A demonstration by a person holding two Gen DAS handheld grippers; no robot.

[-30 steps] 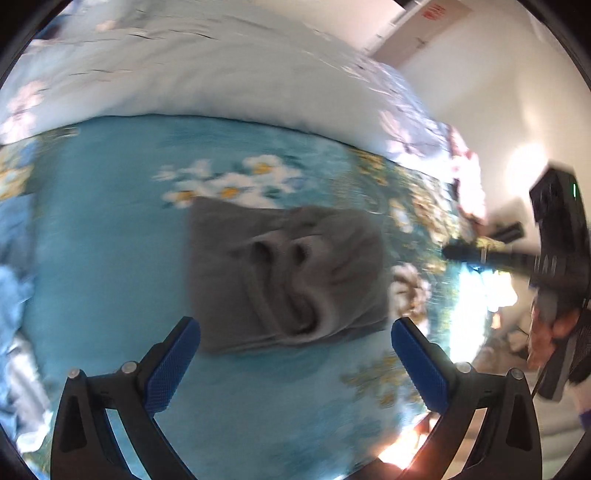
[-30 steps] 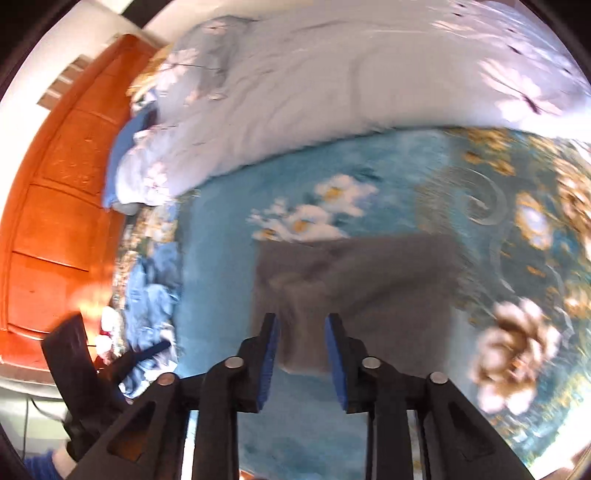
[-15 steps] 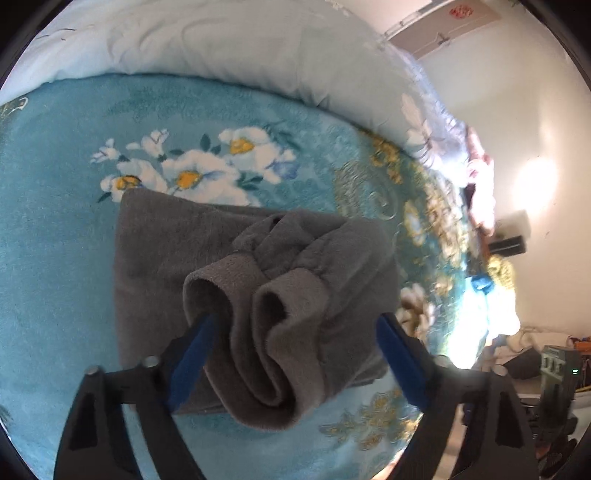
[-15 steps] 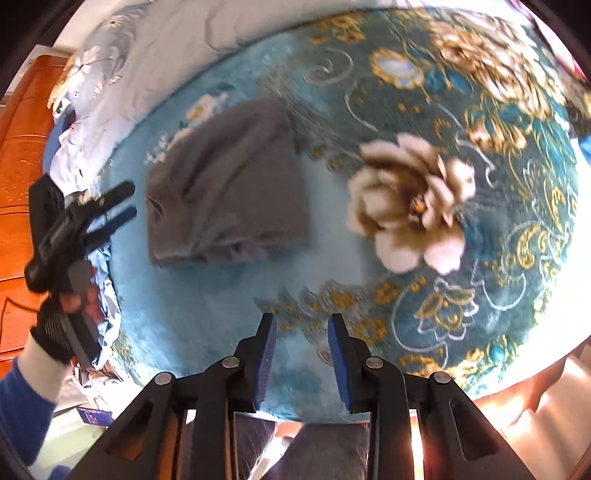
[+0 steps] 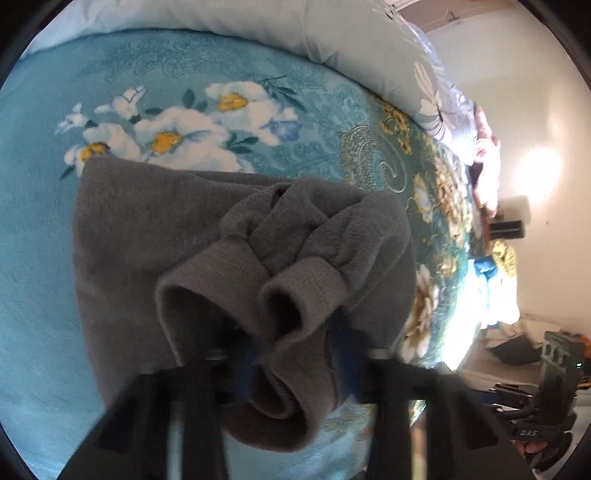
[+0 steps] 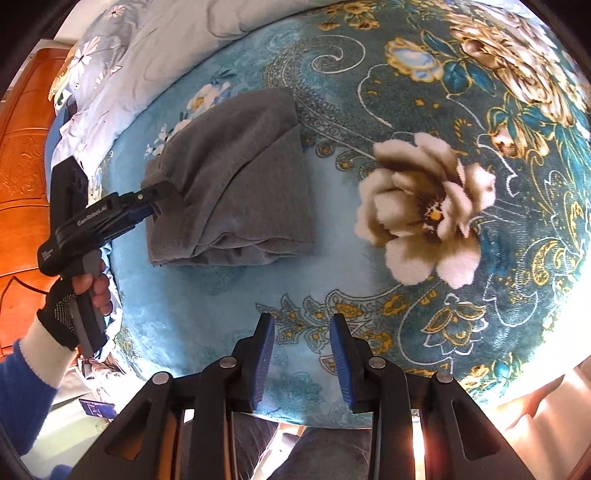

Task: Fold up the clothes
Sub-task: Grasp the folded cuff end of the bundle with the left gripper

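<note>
One gray garment (image 6: 236, 177), two cuffs (image 5: 295, 306) between closing left tongs (image 5: 295, 365).

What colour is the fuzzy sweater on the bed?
Dark grey all over, no pattern. The sweater shows best in the left wrist view.

This is a bedroom in a home. A bed fills most of both views, covered with a teal blanket (image 6: 229, 325) with printed flowers. A pale blue quilt (image 5: 332, 33) with a flower pattern lies bunched along the top of the frame. At the far left of the right wrist view stands carved orange wooden furniture (image 6: 22, 155). A plain white wall (image 5: 535, 122) is at the right.
</note>
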